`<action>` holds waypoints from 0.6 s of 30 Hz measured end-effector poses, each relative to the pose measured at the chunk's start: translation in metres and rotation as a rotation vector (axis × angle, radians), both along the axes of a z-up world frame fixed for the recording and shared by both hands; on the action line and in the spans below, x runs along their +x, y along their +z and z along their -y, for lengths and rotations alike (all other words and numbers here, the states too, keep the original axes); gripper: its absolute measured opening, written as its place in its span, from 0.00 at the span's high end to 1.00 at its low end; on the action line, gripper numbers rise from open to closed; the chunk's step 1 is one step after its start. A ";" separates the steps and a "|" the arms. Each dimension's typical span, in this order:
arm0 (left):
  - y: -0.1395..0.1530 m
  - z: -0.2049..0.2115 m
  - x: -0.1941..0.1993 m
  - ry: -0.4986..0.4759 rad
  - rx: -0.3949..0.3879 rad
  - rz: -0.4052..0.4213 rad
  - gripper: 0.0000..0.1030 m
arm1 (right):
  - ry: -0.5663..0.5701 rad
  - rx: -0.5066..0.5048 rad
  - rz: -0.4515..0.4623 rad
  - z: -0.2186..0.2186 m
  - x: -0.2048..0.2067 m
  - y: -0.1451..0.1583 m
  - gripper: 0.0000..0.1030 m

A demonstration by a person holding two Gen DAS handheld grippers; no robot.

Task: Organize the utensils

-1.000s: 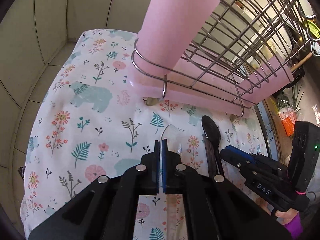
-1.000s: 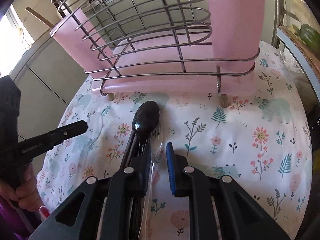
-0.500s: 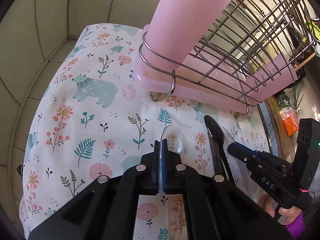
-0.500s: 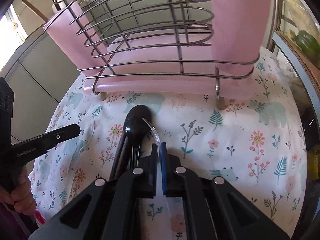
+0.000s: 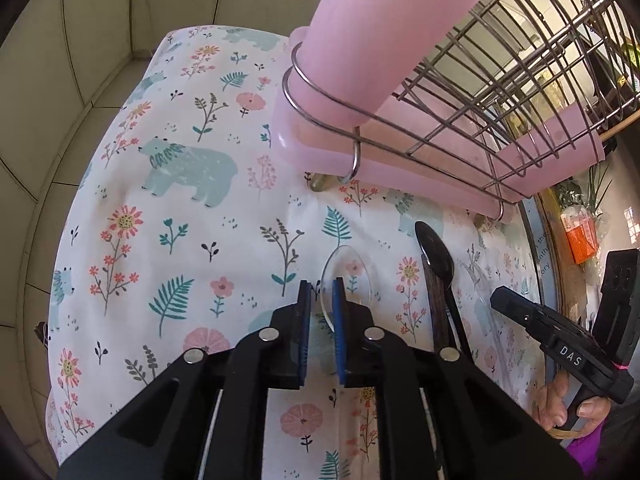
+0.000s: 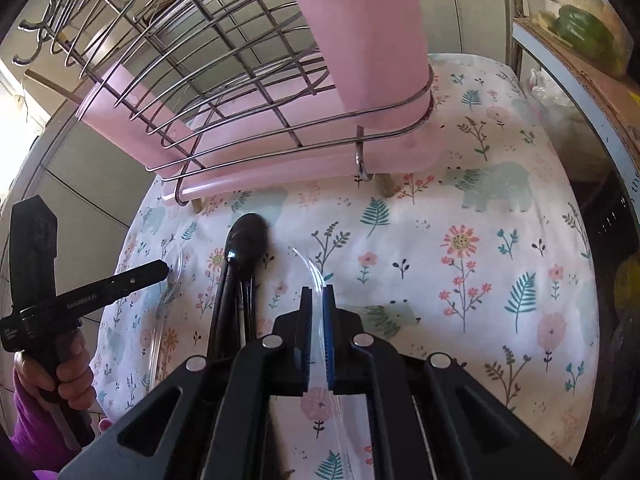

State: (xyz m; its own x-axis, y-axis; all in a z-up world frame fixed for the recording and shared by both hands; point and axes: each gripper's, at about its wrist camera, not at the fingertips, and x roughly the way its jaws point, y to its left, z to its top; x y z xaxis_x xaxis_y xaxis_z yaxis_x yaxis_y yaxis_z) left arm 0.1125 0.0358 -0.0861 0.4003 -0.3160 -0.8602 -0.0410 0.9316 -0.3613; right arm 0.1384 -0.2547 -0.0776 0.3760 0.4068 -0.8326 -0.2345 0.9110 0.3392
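Note:
My left gripper [image 5: 321, 294] stands slightly open over a clear plastic spoon [image 5: 347, 280] that lies flat on the floral cloth; the spoon also shows in the right wrist view [image 6: 173, 266]. My right gripper [image 6: 316, 300] is shut on a second clear plastic spoon [image 6: 310, 270] and holds it edge-up above the cloth. A black spoon [image 6: 246, 240] lies with other dark utensils between the grippers; it also shows in the left wrist view [image 5: 436, 252]. The wire utensil rack [image 6: 240, 92] with pink liner stands behind.
The floral cloth [image 6: 460, 248] covers the table. A pink cup [image 5: 384, 40] sits in the rack's near corner. The left gripper [image 6: 100, 288] shows in the right view. A shelf with green produce [image 6: 584, 28] stands at right.
My left gripper has opened and its clear spoon now lies flat on the cloth. My right gripper has closed on the other clear spoon and lifted it.

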 end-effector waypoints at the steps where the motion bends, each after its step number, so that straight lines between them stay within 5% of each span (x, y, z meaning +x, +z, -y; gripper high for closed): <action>1: -0.001 0.002 0.001 -0.009 0.009 -0.004 0.87 | 0.003 -0.004 0.002 -0.001 0.000 0.000 0.85; 3: -0.001 0.005 0.004 -0.026 0.028 -0.013 0.87 | 0.013 -0.009 0.000 -0.002 0.002 0.000 0.79; 14: 0.001 0.023 0.040 -0.139 0.071 -0.087 0.87 | 0.172 -0.157 -0.028 -0.031 0.031 -0.003 0.78; 16: 0.001 0.025 0.044 -0.151 0.080 -0.087 0.87 | 0.193 -0.189 -0.031 -0.035 0.033 -0.007 0.81; 18: 0.004 0.031 0.045 -0.165 0.098 -0.059 0.97 | 0.210 -0.223 -0.014 -0.038 0.031 -0.009 0.95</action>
State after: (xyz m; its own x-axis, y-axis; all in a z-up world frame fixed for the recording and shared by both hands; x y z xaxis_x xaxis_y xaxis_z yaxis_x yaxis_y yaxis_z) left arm 0.1571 0.0043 -0.0819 0.2983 -0.2864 -0.9105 0.0964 0.9581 -0.2697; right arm 0.1693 -0.2171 -0.0865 0.2909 0.2813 -0.9145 -0.4221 0.8955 0.1412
